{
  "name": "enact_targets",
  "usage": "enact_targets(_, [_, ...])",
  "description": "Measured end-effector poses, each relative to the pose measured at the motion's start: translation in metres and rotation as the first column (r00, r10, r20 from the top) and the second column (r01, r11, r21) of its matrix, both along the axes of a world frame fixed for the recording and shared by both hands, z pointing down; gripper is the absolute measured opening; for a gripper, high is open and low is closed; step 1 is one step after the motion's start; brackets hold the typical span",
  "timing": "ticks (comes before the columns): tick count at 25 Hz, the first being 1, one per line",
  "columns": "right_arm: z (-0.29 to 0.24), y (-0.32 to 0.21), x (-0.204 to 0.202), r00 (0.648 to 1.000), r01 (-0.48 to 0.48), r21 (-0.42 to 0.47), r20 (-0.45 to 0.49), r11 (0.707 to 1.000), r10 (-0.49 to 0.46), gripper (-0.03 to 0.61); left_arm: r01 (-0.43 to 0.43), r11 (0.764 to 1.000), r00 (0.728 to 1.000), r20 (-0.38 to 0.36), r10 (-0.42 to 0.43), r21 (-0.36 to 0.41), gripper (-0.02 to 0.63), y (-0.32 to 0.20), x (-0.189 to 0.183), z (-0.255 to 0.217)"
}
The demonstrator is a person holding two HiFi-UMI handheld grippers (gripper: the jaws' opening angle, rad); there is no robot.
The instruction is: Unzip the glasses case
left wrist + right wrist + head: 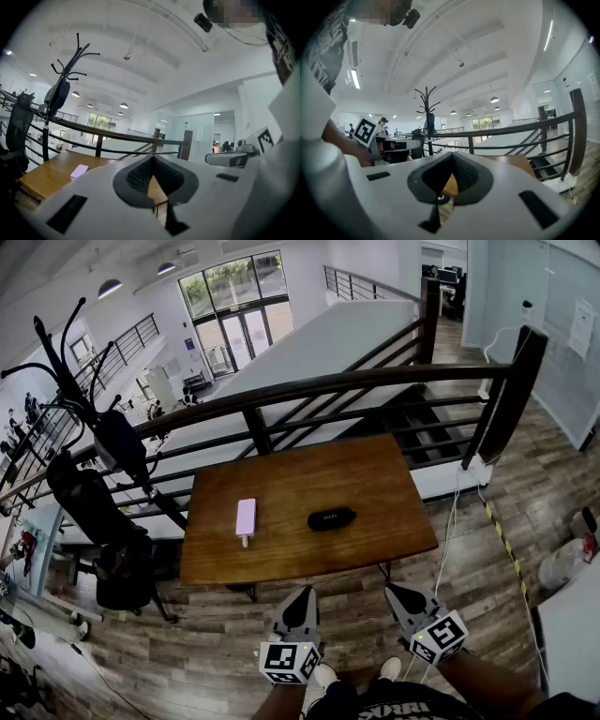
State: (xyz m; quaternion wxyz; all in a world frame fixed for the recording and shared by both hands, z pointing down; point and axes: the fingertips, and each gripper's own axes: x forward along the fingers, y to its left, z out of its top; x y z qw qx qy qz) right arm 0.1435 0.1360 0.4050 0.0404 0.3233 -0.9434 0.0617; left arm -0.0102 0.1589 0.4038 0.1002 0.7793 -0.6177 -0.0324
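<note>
The black glasses case [331,518] lies zipped near the middle of the wooden table [375,474]. Both grippers hang below the table's near edge, well short of the case. My left gripper [302,596] points up at the table, its jaws pressed together with nothing in them. My right gripper [397,592] is a little to the right, jaws likewise together and empty. In the left gripper view the shut gripper [152,158] hides the case. In the right gripper view the shut gripper [451,157] covers most of the table [511,161], and the case does not show.
A pink-white flat object [246,517] lies left of the case; it shows as well in the left gripper view as the pink object [79,171]. A dark railing [309,390] runs behind the table, with a coat stand [94,418] and an office chair [103,521] at left. A cable [450,521] hangs at right.
</note>
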Motion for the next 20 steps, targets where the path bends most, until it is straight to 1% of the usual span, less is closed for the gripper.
enact_targets(4, [0.000, -0.004, -0.001, 1.000, 0.012, 0.004, 0.017, 1.000, -0.012, -0.011, 0.007, 1.000, 1.000, 0.003, -0.007, 0.006, 0.004, 0.001, -0.002, -0.002])
enact_targets(12, [0.009, -0.006, -0.012, 1.000, 0.007, -0.009, 0.013, 1.000, -0.007, -0.011, -0.006, 1.000, 1.000, -0.013, 0.006, 0.001, 0.004, 0.001, -0.011, 0.005])
enact_targets(16, [0.005, -0.010, -0.033, 0.998, -0.015, -0.046, 0.060, 0.999, 0.017, -0.011, -0.015, 1.000, 1.000, -0.017, 0.015, -0.002, 0.004, -0.002, -0.034, 0.007])
enact_targets(18, [0.010, -0.014, -0.044, 0.998, -0.026, -0.043, 0.056, 0.999, 0.028, -0.010, -0.018, 1.000, 1.000, -0.021, 0.018, 0.003, 0.005, -0.008, -0.049, 0.008])
enact_targets(20, [0.013, -0.019, -0.054, 0.999, -0.039, -0.028, 0.028, 0.999, 0.040, -0.011, -0.033, 0.999, 0.999, -0.020, 0.033, 0.006, 0.005, -0.015, -0.058, 0.009])
